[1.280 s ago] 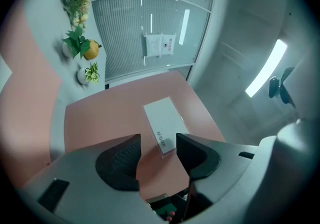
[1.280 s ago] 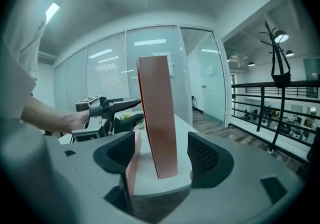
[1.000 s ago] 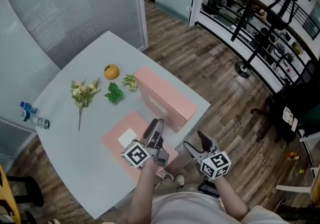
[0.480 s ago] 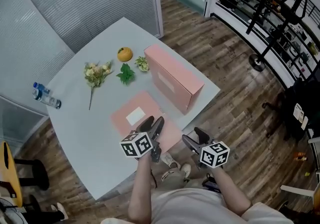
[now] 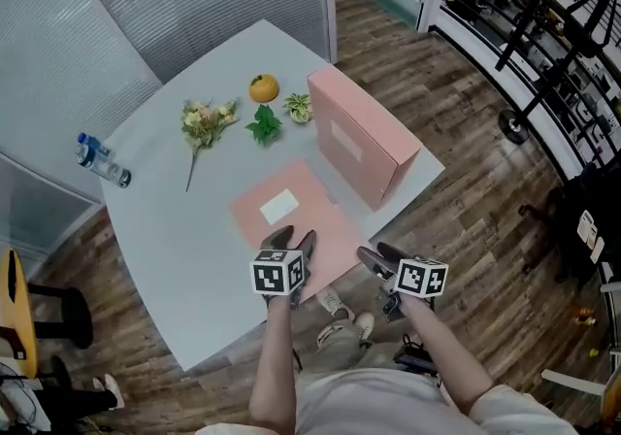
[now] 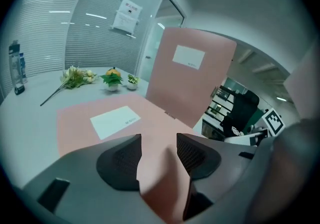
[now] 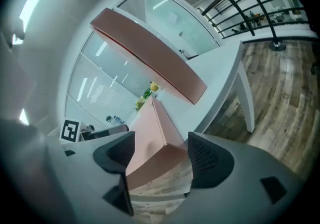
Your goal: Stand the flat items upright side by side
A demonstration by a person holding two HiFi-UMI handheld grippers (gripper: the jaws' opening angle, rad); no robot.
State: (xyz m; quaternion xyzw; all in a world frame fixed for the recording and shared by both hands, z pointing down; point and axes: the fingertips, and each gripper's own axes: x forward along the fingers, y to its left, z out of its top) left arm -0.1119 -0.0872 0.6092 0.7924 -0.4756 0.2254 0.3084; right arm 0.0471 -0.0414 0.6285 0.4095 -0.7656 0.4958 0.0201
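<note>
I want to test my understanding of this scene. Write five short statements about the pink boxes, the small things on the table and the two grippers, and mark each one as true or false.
1. One pink box stands upright and another lies flat. True: the upright pink box stands beside the flat pink box.
2. The flat box has a white label on its top. True.
3. The orange sits on top of the upright box. False: it lies on the table, apart from that box.
4. Both grippers are shut tight. False: the jaws of the left gripper and the right gripper stand apart, with the flat box's near end between them.
5. The water bottles lie at the table's right edge in the head view. False: they lie at its left edge.
</note>
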